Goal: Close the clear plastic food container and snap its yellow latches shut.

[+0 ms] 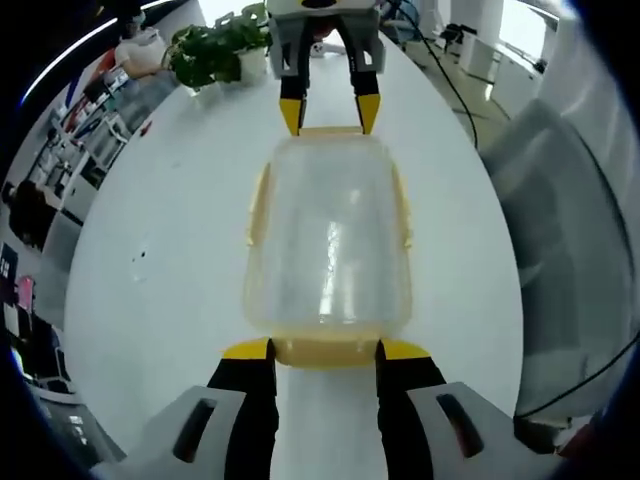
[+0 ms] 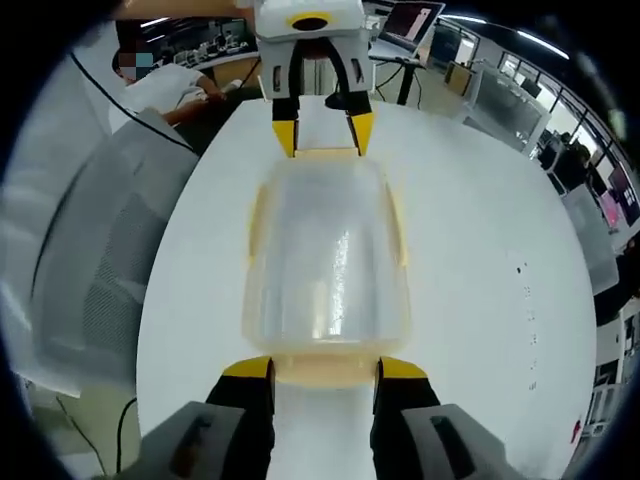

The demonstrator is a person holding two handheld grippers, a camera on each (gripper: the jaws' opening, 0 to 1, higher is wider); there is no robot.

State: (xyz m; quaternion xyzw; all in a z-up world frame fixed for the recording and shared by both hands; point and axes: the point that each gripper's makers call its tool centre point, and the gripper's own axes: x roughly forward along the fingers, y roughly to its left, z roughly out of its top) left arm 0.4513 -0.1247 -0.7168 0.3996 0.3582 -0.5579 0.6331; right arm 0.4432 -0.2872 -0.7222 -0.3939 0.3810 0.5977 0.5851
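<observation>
Container [image 1: 328, 250] sits on the white bench [image 1: 170, 270], lid on, directly between the two grippers. Long axis runs gripper to gripper: one short end points at the left gripper [image 1: 325, 350], the other at the right gripper [image 2: 325, 370].

Left gripper view: near short end sits right at the jaw tips, its yellow end latch [image 1: 325, 351] in the gap between the two yellow tips. Jaws are spread about as wide as that latch; whether the tips touch it, cannot tell. Right gripper shows at the far end [image 1: 329, 115], jaws pointing back this way and straddling the far end latch [image 1: 330, 131].

Right gripper view: same picture mirrored. Near end latch [image 2: 325, 371] lies between the jaw tips, jaws parted to about latch width, contact unclear. Left gripper comes in at the far end [image 2: 322, 133], tips either side of the far latch [image 2: 320, 153].

Long-side latches [image 1: 258, 205] run along both flanks of the container, out to either side of the jaw line; they look folded against the walls, but snapped or not, cannot tell. Clear body shows glare streaks; contents not readable.

Beyond the far gripper in the left gripper view: a potted plant [image 1: 215, 48] on the bench. A grey chair [image 1: 560, 240] is off to the right of the jaws there. A laptop [image 2: 408, 22] sits past the bench edge in the right gripper view.
</observation>
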